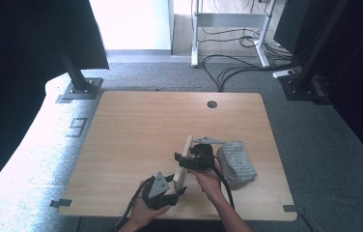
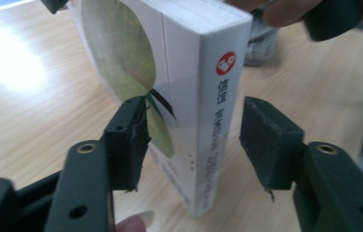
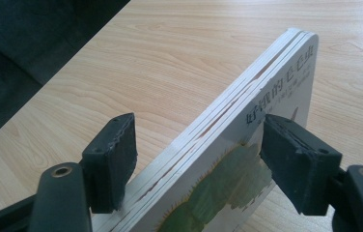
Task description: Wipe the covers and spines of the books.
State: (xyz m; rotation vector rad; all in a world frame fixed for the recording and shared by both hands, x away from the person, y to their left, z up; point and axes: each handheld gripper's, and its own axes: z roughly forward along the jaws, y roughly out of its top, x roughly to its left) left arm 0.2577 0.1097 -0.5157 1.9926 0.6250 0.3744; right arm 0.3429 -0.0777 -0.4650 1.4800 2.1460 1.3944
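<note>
A board book (image 1: 184, 162) stands on edge on the wooden table (image 1: 136, 130), straddled by both tongs at once. The left gripper (image 1: 166, 194) meets the book's near end, where the spine faces it; in the left gripper view its two jaws sit either side of the spine (image 2: 223, 111), one pad (image 2: 130, 140) touching or nearly touching the leaf-printed cover, the other pad (image 2: 266, 140) standing clear, with table showing in the gap. The jaws are therefore released, not clamped. The right gripper (image 1: 196, 157) comes in beyond the left one, from the book's right-hand face. In the right gripper view its jaws bracket the thick page block (image 3: 228, 130): one pad (image 3: 293, 154) appears to press the printed cover, the other pad (image 3: 114, 157) stands slightly off the opposite face. Whether this pair truly bears on the book is hard to settle from this angle; it reads as spread and steadying rather than clenched.

The upright pose probably explains the arrangement: a book balanced on its edge tips easily, so one tong props it while the other lines up on the spine for a firmer hold. A grey knitted cloth (image 1: 237, 162) lies just beside the right gripper, on the side away from the book.
</note>
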